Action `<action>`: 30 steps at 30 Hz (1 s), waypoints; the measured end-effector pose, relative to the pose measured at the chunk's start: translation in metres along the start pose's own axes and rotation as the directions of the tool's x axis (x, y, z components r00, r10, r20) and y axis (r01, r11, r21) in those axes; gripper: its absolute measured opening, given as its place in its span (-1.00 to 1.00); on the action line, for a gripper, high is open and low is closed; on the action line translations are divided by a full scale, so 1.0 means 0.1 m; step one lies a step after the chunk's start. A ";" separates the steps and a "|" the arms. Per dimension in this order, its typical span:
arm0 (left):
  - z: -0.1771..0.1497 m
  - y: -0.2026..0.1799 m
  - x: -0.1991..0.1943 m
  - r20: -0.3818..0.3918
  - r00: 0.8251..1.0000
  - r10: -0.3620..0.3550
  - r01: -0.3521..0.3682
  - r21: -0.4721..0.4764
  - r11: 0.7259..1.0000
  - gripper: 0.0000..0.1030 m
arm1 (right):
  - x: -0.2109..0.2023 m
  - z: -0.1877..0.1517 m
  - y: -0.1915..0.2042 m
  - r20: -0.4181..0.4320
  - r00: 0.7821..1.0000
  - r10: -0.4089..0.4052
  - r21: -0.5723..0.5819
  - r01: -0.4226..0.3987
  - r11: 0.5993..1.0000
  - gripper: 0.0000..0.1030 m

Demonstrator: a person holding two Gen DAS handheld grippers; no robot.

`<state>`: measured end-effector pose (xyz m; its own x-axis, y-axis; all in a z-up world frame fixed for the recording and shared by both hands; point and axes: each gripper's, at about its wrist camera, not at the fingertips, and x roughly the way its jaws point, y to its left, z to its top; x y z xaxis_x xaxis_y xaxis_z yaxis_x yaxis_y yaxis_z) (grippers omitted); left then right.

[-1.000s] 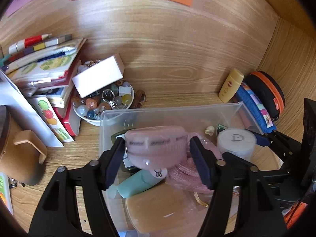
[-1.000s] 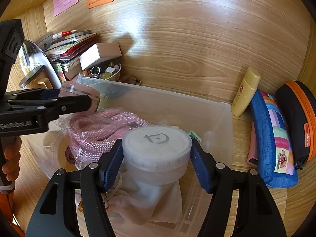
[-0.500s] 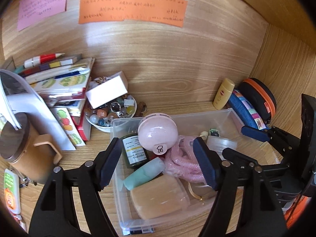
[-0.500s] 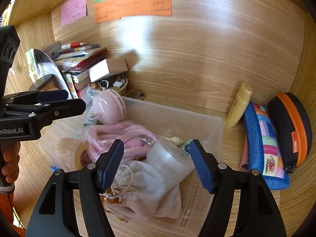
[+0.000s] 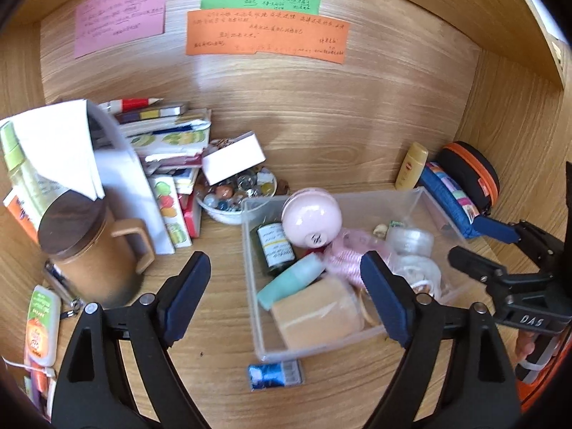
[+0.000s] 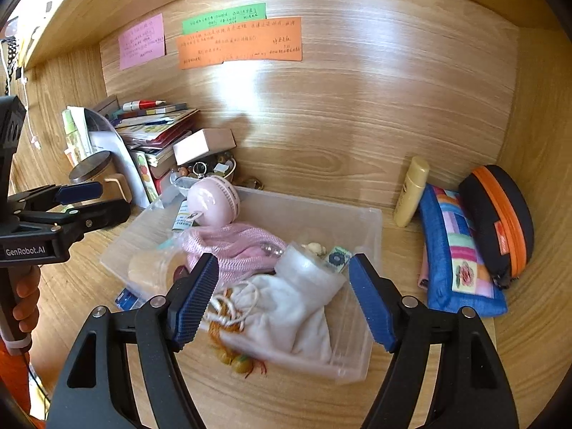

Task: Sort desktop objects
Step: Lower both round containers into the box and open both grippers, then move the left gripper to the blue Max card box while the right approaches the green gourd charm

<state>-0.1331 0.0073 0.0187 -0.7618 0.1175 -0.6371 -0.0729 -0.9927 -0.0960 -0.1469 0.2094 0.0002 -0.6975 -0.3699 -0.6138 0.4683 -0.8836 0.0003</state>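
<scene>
With both the left gripper point(image 5: 286, 296) and right gripper point(image 6: 282, 300) released and just widened, nothing between them, the smooth, light, likely slippery pink round case point(image 5: 310, 218) ahead of the fingers is best taken across its ribbed rim.

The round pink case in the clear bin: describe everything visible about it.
The round pink case is a smooth, glossy, puck-shaped piece that looks like plastic, with a ribbed band around its edge and a small dark mark low on its face. It stands tilted on edge at the back left of the clear plastic bin, leaning on a dark green labelled bottle and touching the pink mesh bag. Neither tool touches it.
</scene>
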 end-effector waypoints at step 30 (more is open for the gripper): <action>-0.83 0.24 0.37 -0.222 0.975 0.008 -0.006 0.010 1.000 0.75 | 0.09 -0.79 0.19 -0.193 0.981 -0.032 0.080 0.048 0.996 0.41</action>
<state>-0.1092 -0.0099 -0.0706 -0.6006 0.1126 -0.7916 -0.0751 -0.9936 -0.0844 -0.1013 0.2117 -0.0676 -0.5941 -0.2792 -0.7544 0.3897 -0.9203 0.0338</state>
